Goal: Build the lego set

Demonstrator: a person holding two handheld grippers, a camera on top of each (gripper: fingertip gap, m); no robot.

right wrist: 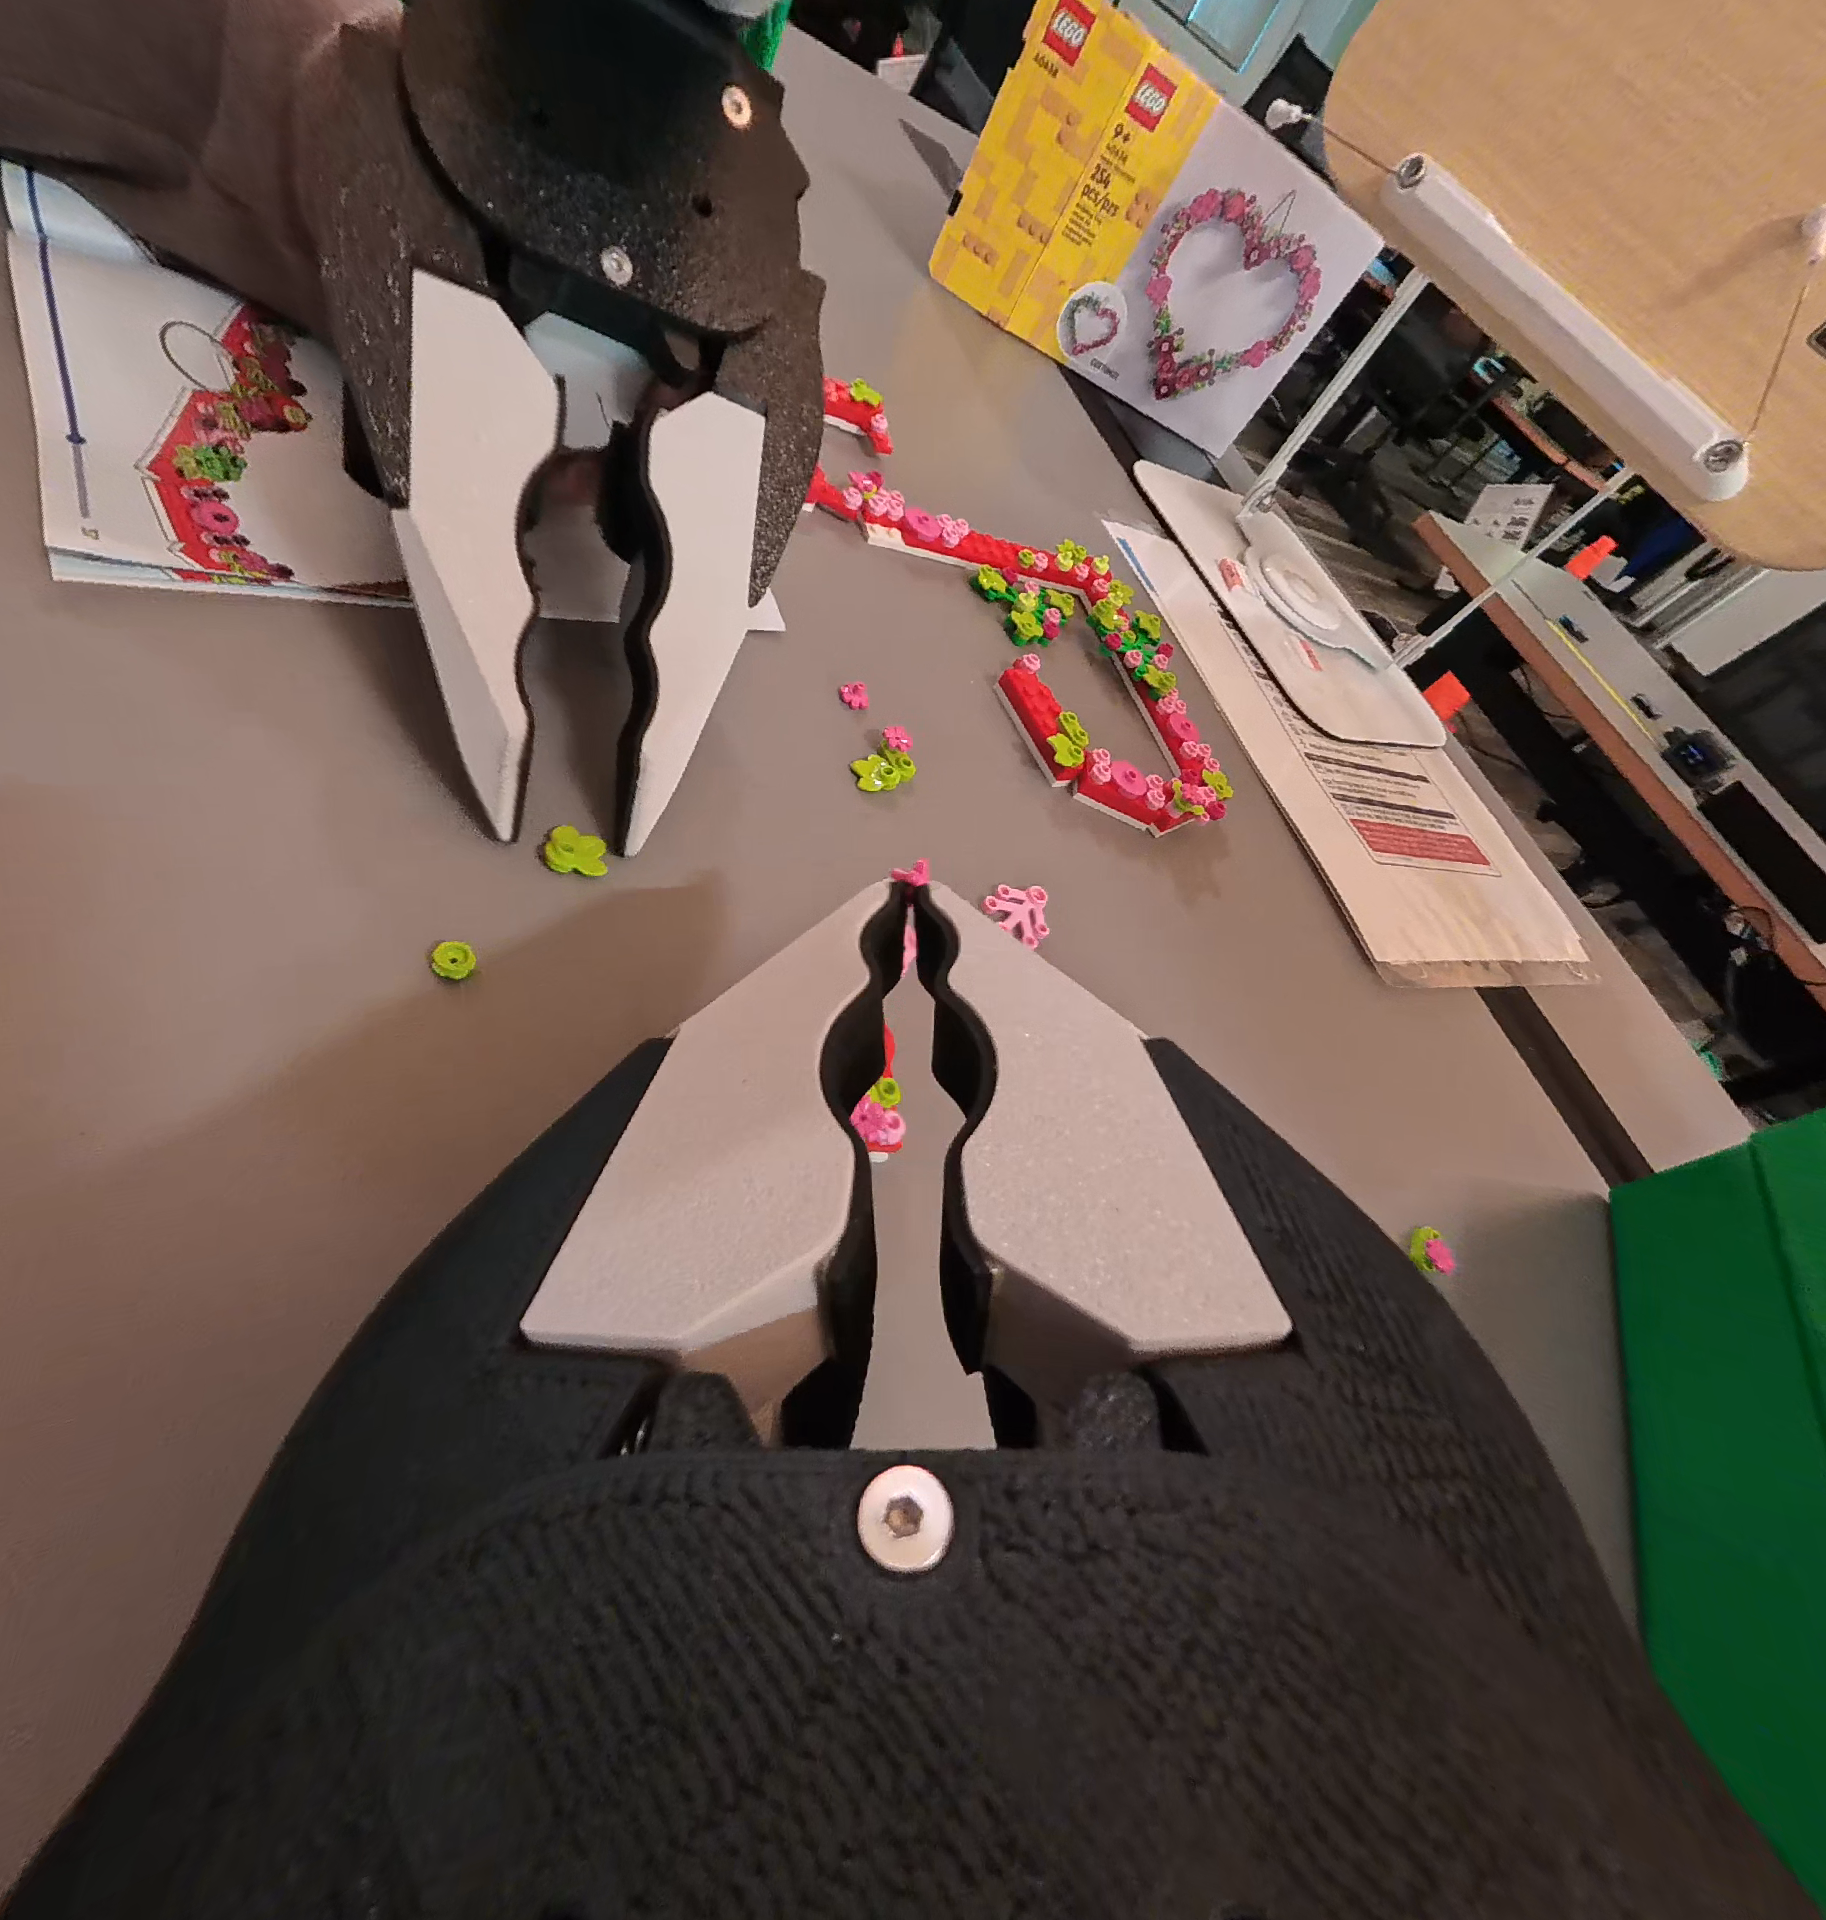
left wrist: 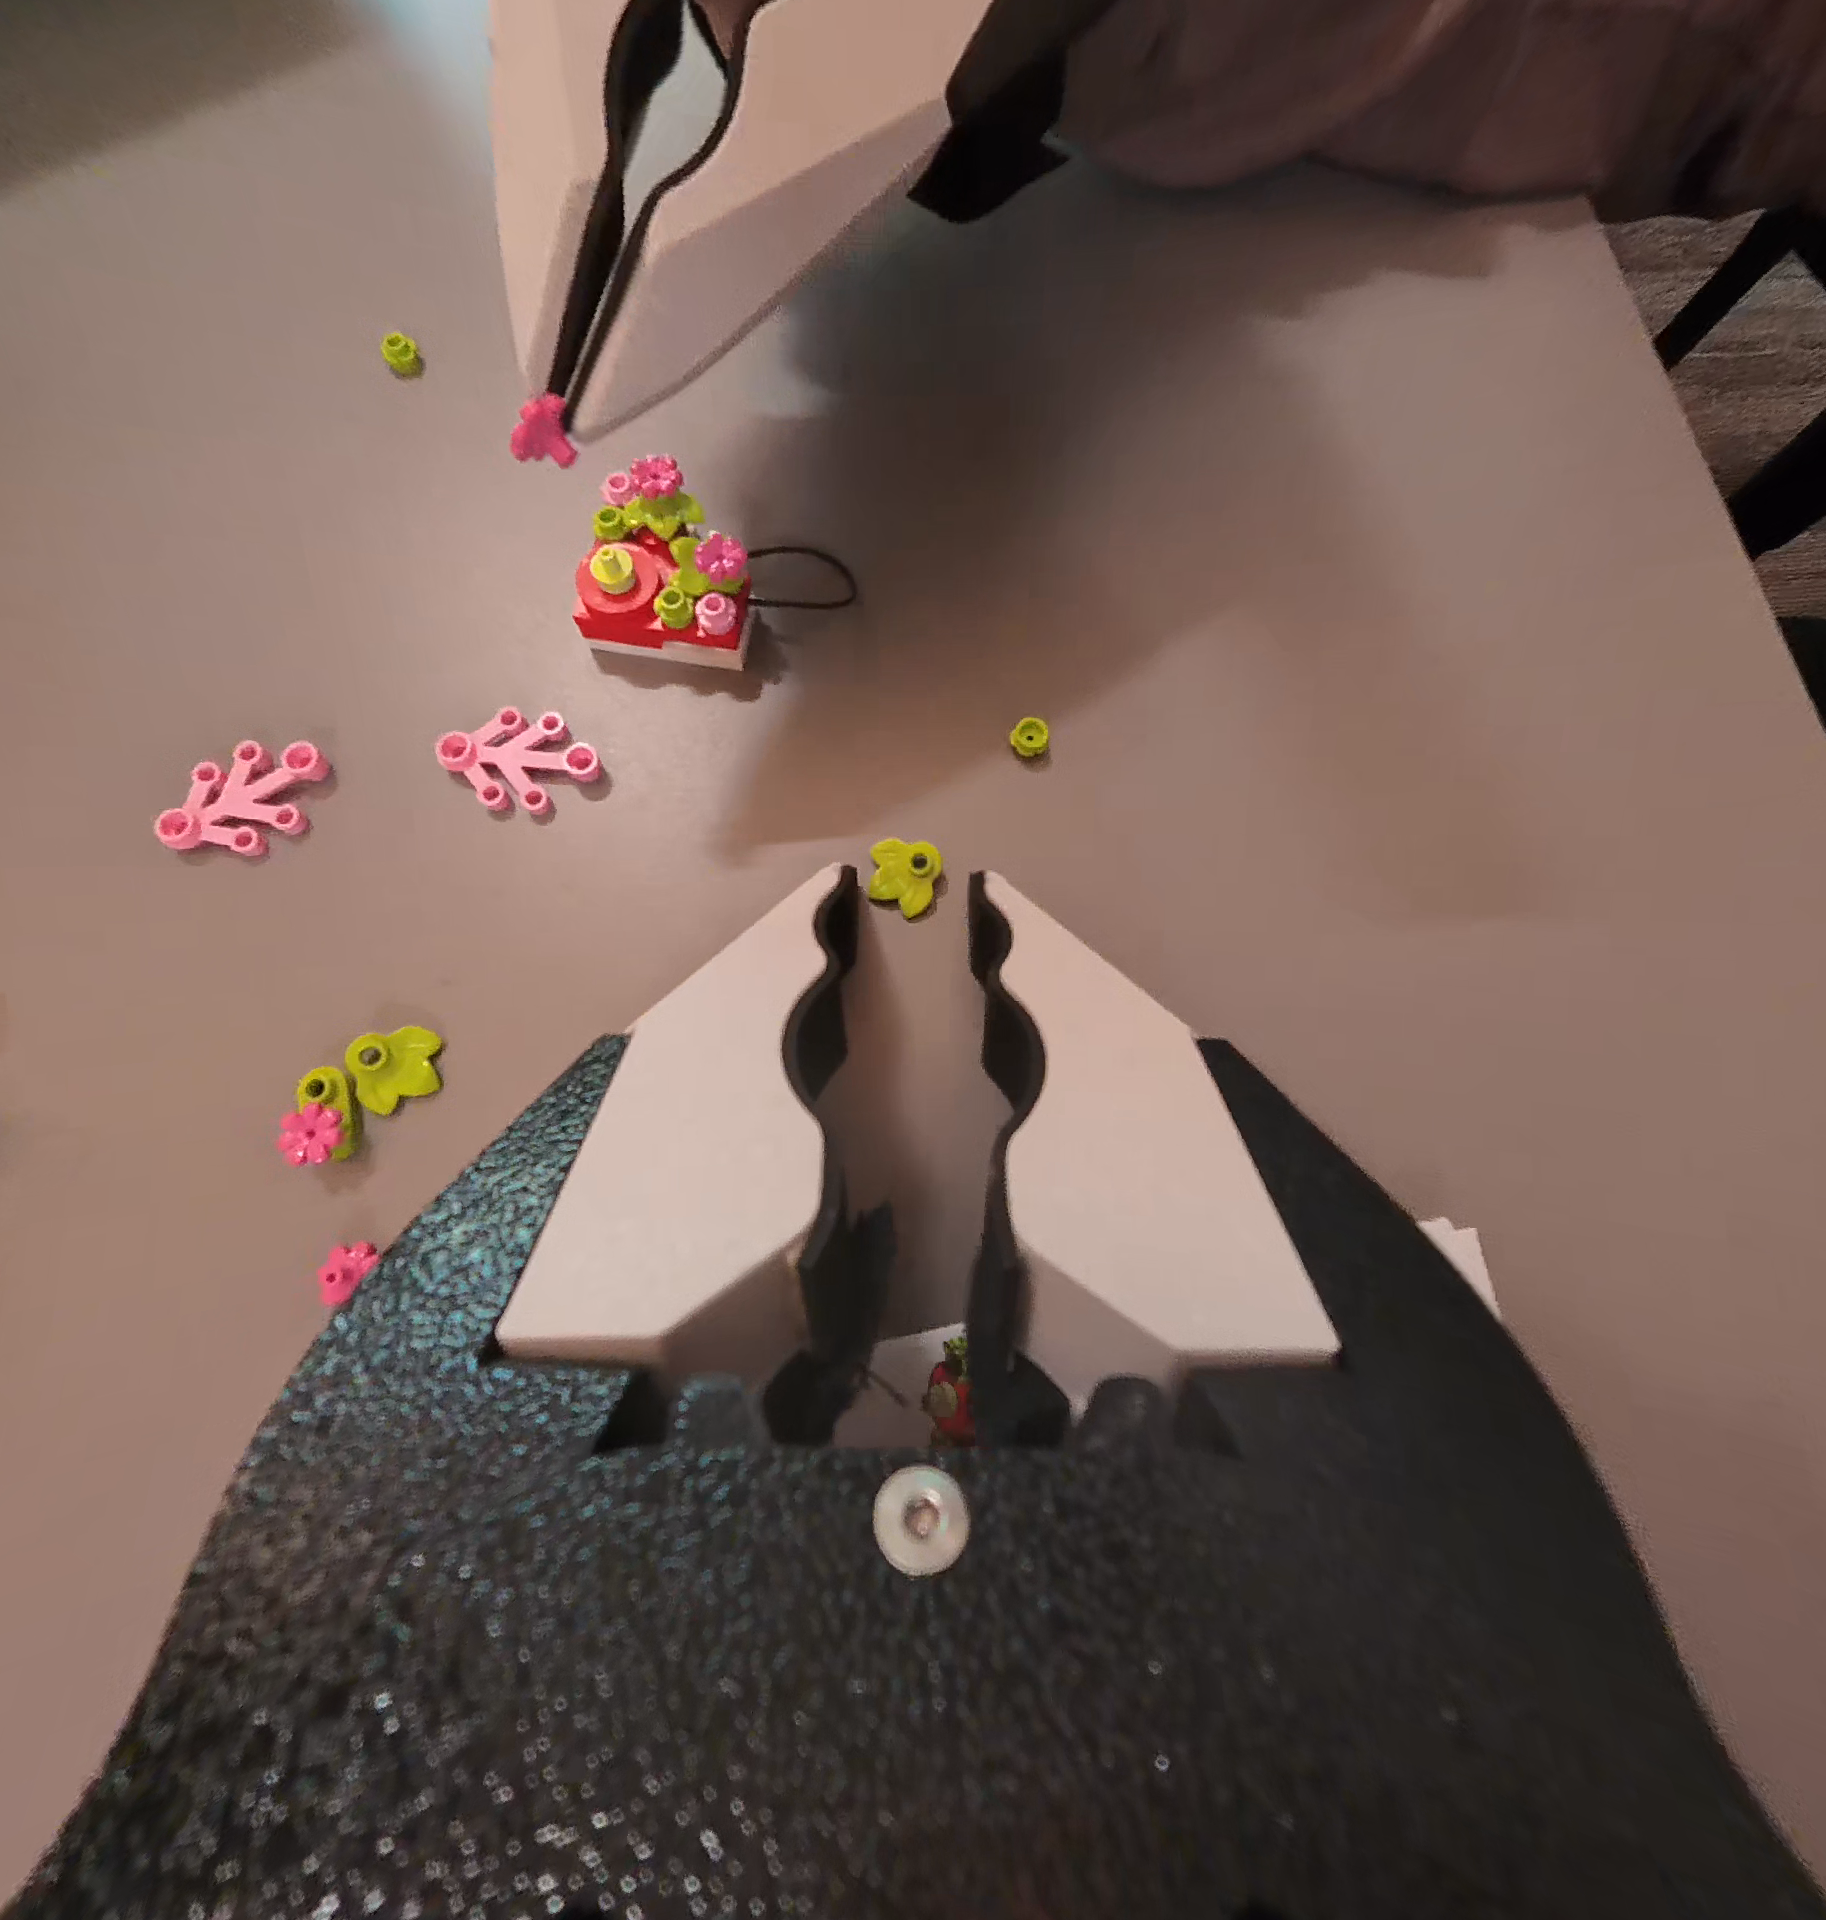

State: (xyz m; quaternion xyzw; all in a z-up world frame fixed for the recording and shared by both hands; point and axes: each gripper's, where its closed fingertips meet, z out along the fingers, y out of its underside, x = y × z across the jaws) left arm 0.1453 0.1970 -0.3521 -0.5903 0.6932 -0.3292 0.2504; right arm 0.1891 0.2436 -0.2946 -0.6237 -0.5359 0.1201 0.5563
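Note:
My right gripper (right wrist: 910, 891) is shut on a dark pink flower piece (right wrist: 911, 873). In the left wrist view it (left wrist: 564, 407) holds the flower (left wrist: 541, 434) just up and left of a small red-and-white assembly (left wrist: 665, 577) topped with lime leaves and pink flowers. My left gripper (left wrist: 910, 883) is open, its tips on either side of a lime leaf piece (left wrist: 906, 876) lying on the grey table (left wrist: 1304, 623). The right wrist view shows the same left gripper (right wrist: 568, 837) and leaf (right wrist: 574, 850). A partly built red heart frame (right wrist: 1106, 665) lies farther off.
Two pink branch pieces (left wrist: 244, 800) (left wrist: 517, 758), lime studs (left wrist: 400, 351) (left wrist: 1029, 736), lime leaves with a pink flower (left wrist: 369, 1091) and a loose pink flower (left wrist: 346, 1270) lie about. An instruction booklet (right wrist: 161, 447), the yellow set box (right wrist: 1127, 208), a lamp base on papers (right wrist: 1304, 623) and a green object (right wrist: 1761, 1455) border the table. My right fingertips sit around 9 cm from my left ones. My right gripper's tips are some 30 cm from the green object (right wrist: 1761, 1455).

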